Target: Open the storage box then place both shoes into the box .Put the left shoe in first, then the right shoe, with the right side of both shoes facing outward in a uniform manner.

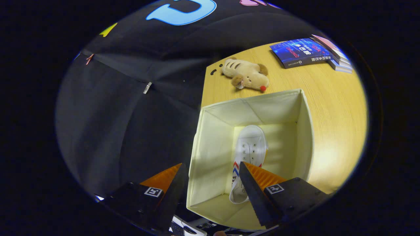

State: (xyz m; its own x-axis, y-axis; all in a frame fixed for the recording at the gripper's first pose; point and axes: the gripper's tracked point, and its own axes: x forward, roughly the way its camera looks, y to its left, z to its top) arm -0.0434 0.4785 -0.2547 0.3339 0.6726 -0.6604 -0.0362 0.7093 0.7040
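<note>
Storage box (210, 137) open-topped, mouth unobstructed; gripper (211, 170) fingers spread above its near-left wall, nothing between them. White shoe (250, 149) lies on box floor, toe toward 12 o'clock; free floor strip at its 3 o'clock. Plush toy (245, 76) beyond box at 12; books (306, 52) at 1–2. Bare table (338, 124) at 3.

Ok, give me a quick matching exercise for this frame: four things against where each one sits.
Things:
1. shoe
2. plush toy
3. books
4. gripper

Places:
A. stacked at the table's far corner
B. on the table just beyond the box
C. lying on the box floor
D. open above the box's near wall, holding nothing

Pairs: 1-C, 2-B, 3-A, 4-D
</note>
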